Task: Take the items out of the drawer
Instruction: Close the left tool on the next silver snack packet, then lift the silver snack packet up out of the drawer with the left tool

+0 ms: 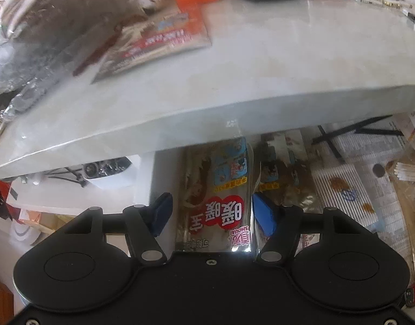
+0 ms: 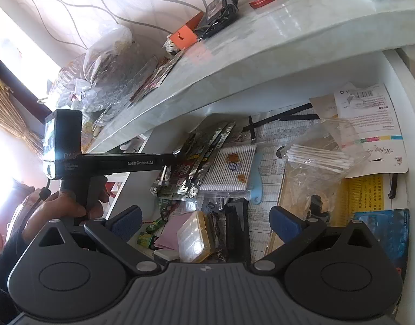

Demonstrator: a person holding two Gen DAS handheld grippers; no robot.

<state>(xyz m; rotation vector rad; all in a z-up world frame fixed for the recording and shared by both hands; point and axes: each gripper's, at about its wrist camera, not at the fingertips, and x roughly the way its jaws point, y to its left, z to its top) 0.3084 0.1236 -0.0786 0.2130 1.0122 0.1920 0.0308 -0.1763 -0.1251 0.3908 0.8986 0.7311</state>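
Glossy foil sachet [image 1: 215,197], polished stone-like tabletop [image 1: 261,62], matt black plastic hand-held gripper [image 1: 211,212].

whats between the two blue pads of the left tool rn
A silver hand-warmer packet with red lettering stands between the left tool's pads, over the open drawer, seen in the left wrist view.

Each hand-held gripper [image 1: 211,212] has a black body with round discs, silver pivot screws and blue pads [image 2: 284,220]. The left hand-held gripper's [image 2: 177,155] black bar reads "GenRobot.AI". A bare hand [image 2: 62,208] shows a dark sleeve.
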